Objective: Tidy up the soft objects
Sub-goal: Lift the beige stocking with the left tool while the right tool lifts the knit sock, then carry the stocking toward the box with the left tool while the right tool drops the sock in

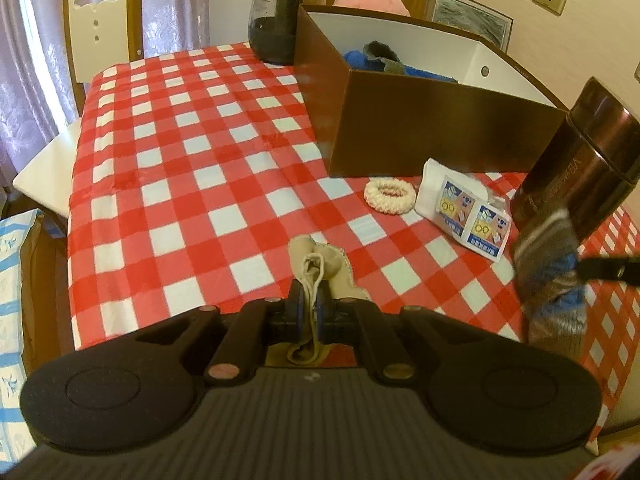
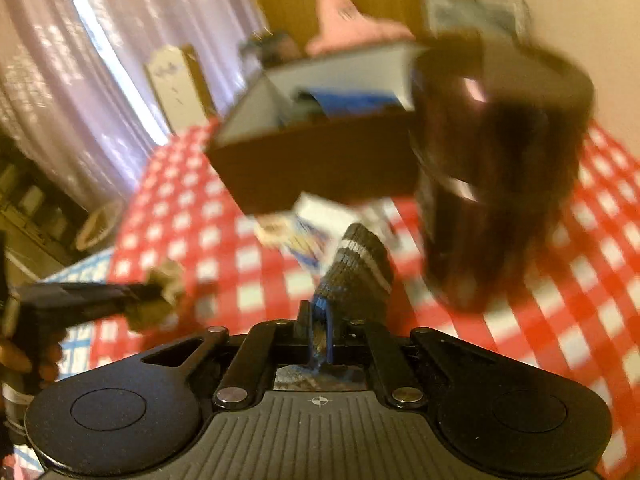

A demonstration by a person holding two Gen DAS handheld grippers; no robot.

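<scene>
Both grippers are loaded at once. The left gripper [image 1: 308,300] is clenched on a beige cloth [image 1: 320,264], which bunches up between the blue pads and trails onto the red-and-white checked desk [image 1: 180,160]. The right gripper [image 2: 316,332] is clamped on a grey striped sock [image 2: 356,268] with blue in its knit; most of the sock stands up ahead of the fingers, and from the left wrist view it hangs free just in front of a tall dark flask [image 1: 580,168].

The brown box [image 1: 420,132] with the white lining sits toward the far right of the desk and already holds blue and grey soft things [image 1: 380,58], so I take it as the place both pieces should go. The step in hand looks like carrying them there.

To do it well, I would lift the sock clear before swinging it, since the flask stands between that gripper and the box and looks easy to topple. Go over or around it, not past its shoulder. The cloth needs height too, so that its loose tail clears the near wall of the box. Let go only once each piece hangs inside the walls. A white knitted ring [image 1: 390,196] and a tissue packet [image 1: 460,208] lie just beside the box front; a dragging tail could sweep them along.
</scene>
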